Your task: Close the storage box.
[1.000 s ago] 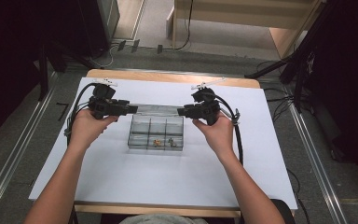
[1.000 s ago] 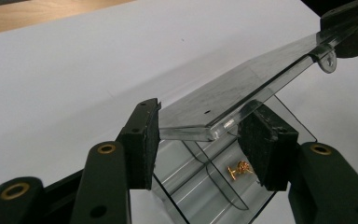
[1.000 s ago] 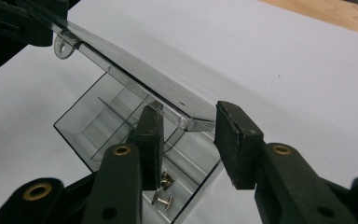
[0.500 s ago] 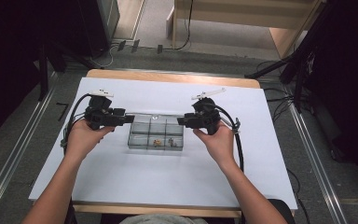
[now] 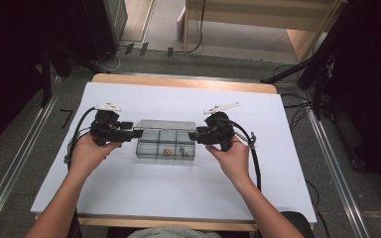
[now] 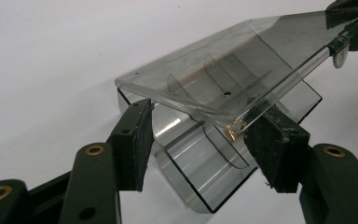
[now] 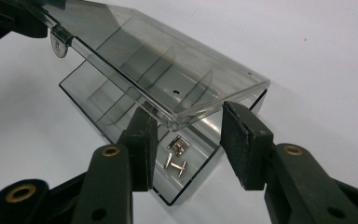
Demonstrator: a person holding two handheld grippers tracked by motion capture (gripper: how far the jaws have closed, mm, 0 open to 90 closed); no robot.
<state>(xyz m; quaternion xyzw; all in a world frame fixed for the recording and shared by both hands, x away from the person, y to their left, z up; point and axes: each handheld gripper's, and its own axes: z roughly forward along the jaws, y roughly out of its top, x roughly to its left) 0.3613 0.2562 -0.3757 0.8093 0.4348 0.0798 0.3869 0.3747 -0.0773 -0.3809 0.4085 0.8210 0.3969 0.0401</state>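
Near, on the white tabletop: clear compartment box between both grippers. Left gripper and right gripper apart, just opening — lid between pads, unclamped. Could drop askew and jolt the small metal parts — cause: uneven release.

clear compartment box mid-table with tilted lid blocking reach from above, left gripper and right gripper crowding its ends, white sheet bare in front, room behind box too
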